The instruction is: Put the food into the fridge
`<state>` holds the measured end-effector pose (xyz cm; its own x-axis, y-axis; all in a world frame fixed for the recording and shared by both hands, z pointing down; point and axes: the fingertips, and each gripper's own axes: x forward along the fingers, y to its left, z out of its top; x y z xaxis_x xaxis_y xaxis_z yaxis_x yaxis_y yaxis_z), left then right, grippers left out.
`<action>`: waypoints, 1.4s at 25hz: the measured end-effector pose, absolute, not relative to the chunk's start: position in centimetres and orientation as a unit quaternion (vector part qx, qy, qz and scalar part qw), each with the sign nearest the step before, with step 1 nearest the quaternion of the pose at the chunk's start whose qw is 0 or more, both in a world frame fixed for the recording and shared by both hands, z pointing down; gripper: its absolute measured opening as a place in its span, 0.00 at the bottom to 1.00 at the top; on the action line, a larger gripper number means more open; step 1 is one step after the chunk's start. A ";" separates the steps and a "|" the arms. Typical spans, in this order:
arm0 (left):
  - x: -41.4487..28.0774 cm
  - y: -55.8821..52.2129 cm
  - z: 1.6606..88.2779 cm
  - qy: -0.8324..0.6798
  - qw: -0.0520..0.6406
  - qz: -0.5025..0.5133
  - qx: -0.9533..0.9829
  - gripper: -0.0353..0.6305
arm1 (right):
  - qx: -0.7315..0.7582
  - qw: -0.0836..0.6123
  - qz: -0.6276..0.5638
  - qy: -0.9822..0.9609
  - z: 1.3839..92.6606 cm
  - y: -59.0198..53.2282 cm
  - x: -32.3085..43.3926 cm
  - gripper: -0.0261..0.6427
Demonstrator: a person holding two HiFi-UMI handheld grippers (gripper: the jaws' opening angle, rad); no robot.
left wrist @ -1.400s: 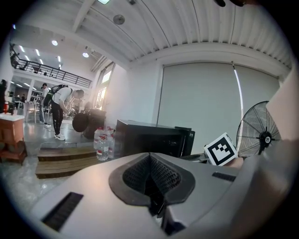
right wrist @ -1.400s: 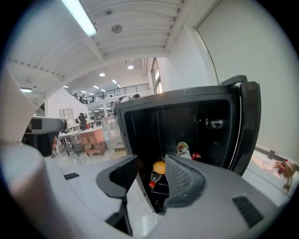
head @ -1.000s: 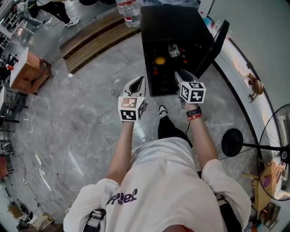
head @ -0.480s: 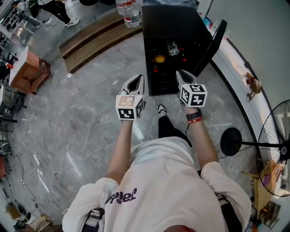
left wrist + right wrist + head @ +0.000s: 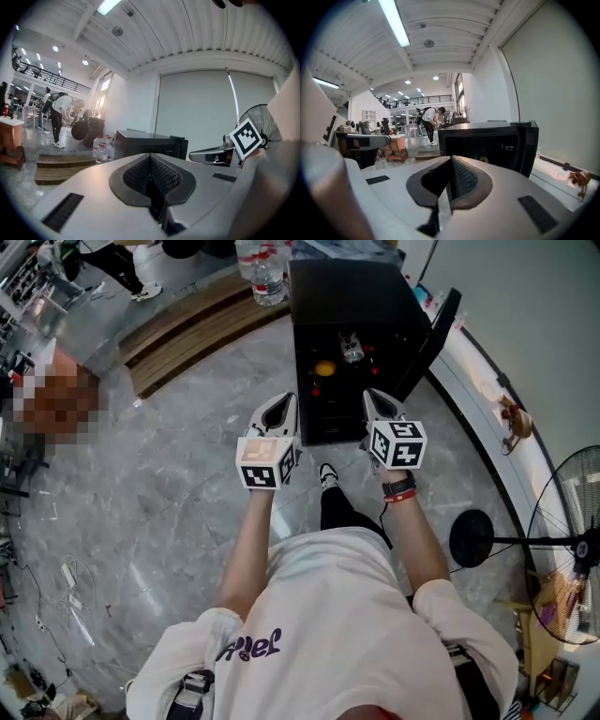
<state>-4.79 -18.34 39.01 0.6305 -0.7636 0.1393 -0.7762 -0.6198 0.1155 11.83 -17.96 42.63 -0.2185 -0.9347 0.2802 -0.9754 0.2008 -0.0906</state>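
Observation:
A small black fridge (image 5: 347, 296) stands on the marble floor with its door (image 5: 433, 329) swung open to the right. Inside I see an orange fruit (image 5: 324, 368), a jar (image 5: 352, 350) and small red items. My left gripper (image 5: 284, 407) hovers in front of the fridge at lower left, shut and empty; its pads meet in the left gripper view (image 5: 151, 159). My right gripper (image 5: 373, 399) is level with it, close to the fridge's front. Its jaws are closing fully together with nothing between them (image 5: 451, 161), and the fridge opening (image 5: 487, 140) is ahead.
A standing fan (image 5: 562, 549) with a round base (image 5: 473, 538) is at the right, beside a white ledge (image 5: 478, 381) along the wall. Water bottles (image 5: 262, 268) and a wooden step (image 5: 187, 324) lie left of the fridge. Cables (image 5: 75, 596) trail over the floor at far left.
Both grippers have shifted slightly up and left in the view, still in front of the fridge. The right gripper's jaws have narrowed together. Nothing was picked up.

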 end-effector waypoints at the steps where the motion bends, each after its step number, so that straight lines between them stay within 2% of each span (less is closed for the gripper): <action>1: -4.8 -18.4 39.0 -0.429 0.082 0.039 0.899 0.08 | 0.621 0.080 0.123 -0.770 42.4 -17.9 11.8 0.06; 17: -4.5 -18.8 39.4 -0.433 0.084 0.044 0.896 0.08 | 0.646 0.063 0.122 -0.751 41.9 -17.1 14.5 0.06; 35: -3.7 -19.6 41.1 -0.428 0.091 0.055 0.898 0.08 | 0.638 0.080 0.131 -0.755 43.2 -16.5 15.3 0.06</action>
<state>-3.70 -19.58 41.06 0.6277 -0.7582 0.1765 -0.7782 -0.6172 0.1163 15.26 -16.47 43.20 -0.1729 -0.9422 0.2869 -0.9838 0.1514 -0.0956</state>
